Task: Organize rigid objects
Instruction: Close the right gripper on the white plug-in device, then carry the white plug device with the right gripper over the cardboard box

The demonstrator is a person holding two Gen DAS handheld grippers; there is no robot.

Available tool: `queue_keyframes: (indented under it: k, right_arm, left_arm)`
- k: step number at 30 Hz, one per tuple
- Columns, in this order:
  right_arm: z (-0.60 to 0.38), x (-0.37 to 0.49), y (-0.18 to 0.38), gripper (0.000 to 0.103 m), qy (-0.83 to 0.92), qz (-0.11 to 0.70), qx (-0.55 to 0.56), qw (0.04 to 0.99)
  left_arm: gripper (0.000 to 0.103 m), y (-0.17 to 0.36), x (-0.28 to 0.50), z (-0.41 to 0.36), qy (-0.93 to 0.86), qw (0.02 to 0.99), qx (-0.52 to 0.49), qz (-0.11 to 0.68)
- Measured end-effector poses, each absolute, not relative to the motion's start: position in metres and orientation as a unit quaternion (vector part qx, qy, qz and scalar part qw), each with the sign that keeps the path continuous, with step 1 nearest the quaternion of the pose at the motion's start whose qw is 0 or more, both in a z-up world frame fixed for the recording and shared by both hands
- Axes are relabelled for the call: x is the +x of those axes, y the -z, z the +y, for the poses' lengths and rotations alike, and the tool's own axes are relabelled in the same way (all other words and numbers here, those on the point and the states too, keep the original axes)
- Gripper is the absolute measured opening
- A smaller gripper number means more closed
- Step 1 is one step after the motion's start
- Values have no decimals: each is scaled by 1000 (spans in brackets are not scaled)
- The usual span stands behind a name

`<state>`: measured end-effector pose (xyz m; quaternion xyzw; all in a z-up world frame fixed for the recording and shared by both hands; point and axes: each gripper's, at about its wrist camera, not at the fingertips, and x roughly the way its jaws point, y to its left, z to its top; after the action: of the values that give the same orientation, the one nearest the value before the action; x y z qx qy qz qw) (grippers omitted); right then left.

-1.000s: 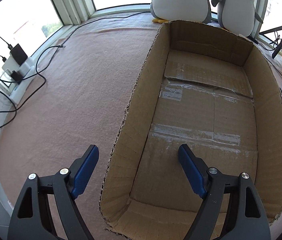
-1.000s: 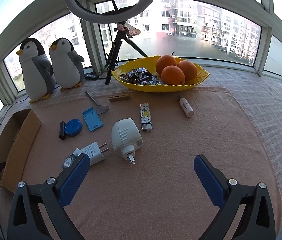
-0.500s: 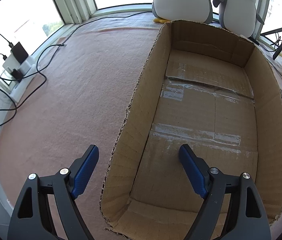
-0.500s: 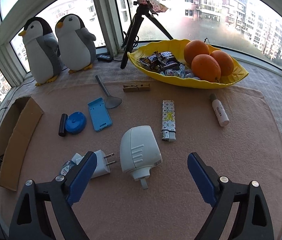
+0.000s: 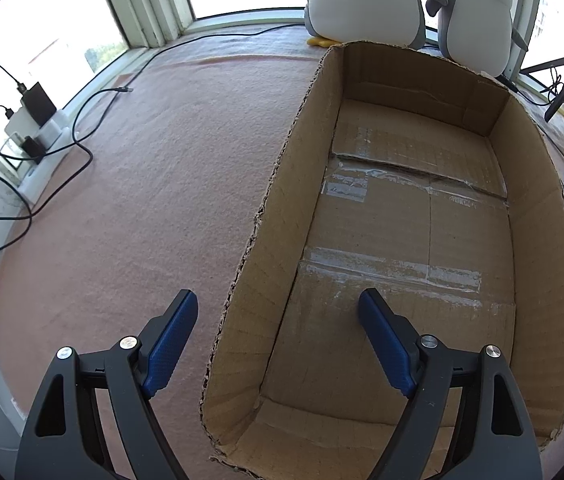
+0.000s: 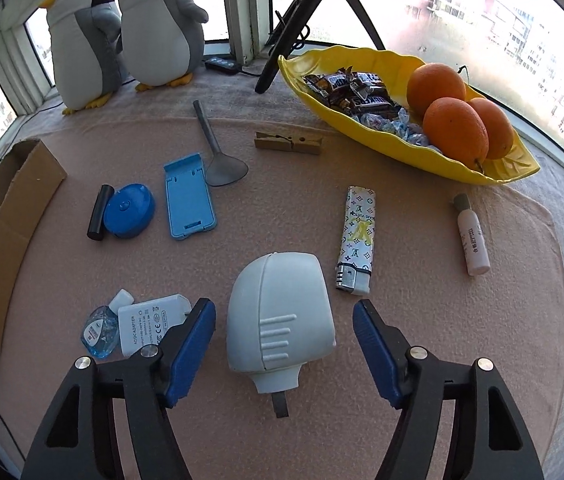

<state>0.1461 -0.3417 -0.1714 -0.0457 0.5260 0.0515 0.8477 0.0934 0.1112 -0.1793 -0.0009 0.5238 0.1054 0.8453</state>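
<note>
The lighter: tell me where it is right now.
In the right wrist view the lighter lies flat on the pink cloth, right of centre, between the white plug-in device and the small white bottle, just below the yellow fruit tray.

Left gripper (image 5: 274, 312) straddles the cardboard box's (image 5: 278, 184) left wall, jaws apart, penguin plushies (image 5: 366, 0) at 12 o'clock.

Right gripper (image 6: 284, 334) lower, jaws closing around white plug-in device (image 6: 280, 316)

Two plush penguins (image 6: 122, 36), three oranges (image 6: 454, 128), one cardboard box (image 5: 538, 264).
</note>
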Motion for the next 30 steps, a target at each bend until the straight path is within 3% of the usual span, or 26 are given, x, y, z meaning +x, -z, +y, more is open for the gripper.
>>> queue_keyframes:
  k: [7, 17, 30]
  right_arm:
    - [-339, 151, 180, 49, -55, 543, -59, 836]
    - [-344, 143, 170, 49, -46, 531, -44, 845]
    - [-320, 113, 117, 49, -50, 481, -49, 874]
  left_arm:
    - [84, 179, 94, 112, -105, 846, -6, 523]
    - [84, 180, 92, 113, -102, 848, -11, 520]
    - [84, 182, 92, 117, -94, 851, -23, 517]
